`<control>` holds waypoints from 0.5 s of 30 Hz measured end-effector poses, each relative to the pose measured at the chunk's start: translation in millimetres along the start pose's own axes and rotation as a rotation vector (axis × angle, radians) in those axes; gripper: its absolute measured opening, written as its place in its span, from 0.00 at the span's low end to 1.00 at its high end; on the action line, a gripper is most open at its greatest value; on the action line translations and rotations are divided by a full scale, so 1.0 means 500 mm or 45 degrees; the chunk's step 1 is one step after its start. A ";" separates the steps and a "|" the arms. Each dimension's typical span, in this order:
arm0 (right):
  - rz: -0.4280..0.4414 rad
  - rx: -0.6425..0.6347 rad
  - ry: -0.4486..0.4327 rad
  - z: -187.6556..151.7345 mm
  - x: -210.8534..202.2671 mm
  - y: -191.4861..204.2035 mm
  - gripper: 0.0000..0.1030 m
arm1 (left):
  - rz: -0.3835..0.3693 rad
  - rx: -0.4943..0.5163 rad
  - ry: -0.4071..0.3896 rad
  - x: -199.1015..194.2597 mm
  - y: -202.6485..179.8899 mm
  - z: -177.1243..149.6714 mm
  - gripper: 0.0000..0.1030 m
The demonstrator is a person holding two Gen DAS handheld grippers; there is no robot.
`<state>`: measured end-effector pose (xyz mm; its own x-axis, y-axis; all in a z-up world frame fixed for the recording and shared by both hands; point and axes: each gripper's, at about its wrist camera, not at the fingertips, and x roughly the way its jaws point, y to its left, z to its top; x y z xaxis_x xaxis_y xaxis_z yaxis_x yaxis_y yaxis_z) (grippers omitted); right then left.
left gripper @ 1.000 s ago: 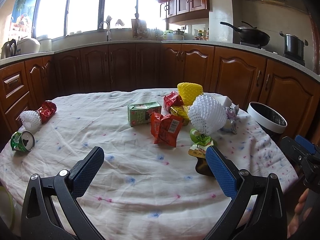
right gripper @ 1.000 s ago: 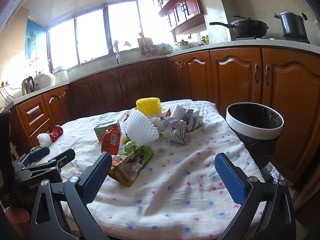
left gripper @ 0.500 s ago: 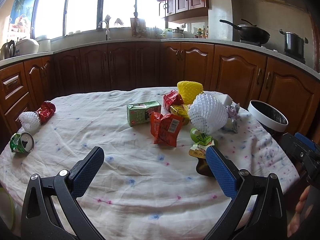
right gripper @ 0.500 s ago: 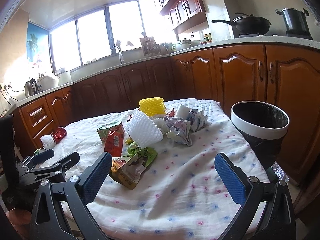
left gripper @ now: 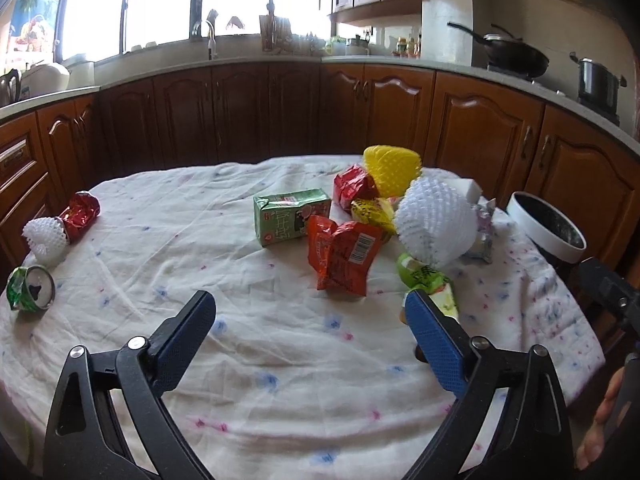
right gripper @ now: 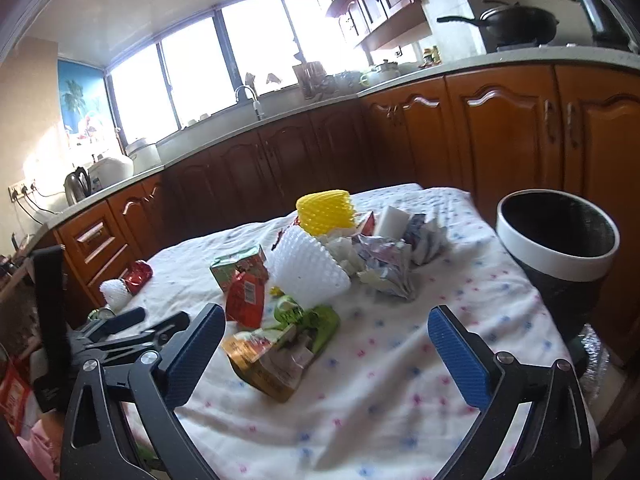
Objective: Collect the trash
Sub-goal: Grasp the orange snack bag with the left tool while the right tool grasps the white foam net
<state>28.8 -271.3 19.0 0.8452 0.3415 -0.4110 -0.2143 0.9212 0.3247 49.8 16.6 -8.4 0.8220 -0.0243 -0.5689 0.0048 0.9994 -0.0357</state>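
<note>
Beside the bin (right gripper: 560, 264), on the cloth-covered table (left gripper: 248, 364), the trash lies heaped around a white foam net (left gripper: 434, 222): a green carton (left gripper: 290, 216) and red wrapper (left gripper: 342, 256) to its left, a yellow net (left gripper: 392, 168) behind it. The left gripper (left gripper: 308, 320) and right gripper (right gripper: 326, 330) both hang spread wide above the cloth, holding nothing.

Three foam nets (left gripper: 434, 222), two red wrappers (left gripper: 343, 256), one green carton (left gripper: 290, 216), one crushed can (left gripper: 31, 294), one bin (right gripper: 558, 246).
</note>
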 end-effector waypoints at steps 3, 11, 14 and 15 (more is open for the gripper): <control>0.025 0.008 0.035 0.015 0.033 0.000 0.89 | -0.028 0.001 0.057 0.035 0.001 0.017 0.82; 0.095 -0.011 0.148 0.052 0.135 0.012 0.73 | -0.072 0.012 0.190 0.131 -0.001 0.044 0.63; 0.103 -0.041 0.179 0.062 0.170 0.019 0.73 | -0.101 0.000 0.243 0.162 0.000 0.052 0.57; 0.100 -0.050 0.188 0.062 0.180 0.020 0.71 | -0.115 -0.005 0.259 0.171 0.000 0.055 0.57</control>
<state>117.9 -237.3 11.7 0.7447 0.4337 -0.5072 -0.2981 0.8962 0.3285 135.8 15.0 -34.3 0.6868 -0.1193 -0.7170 0.0709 0.9927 -0.0973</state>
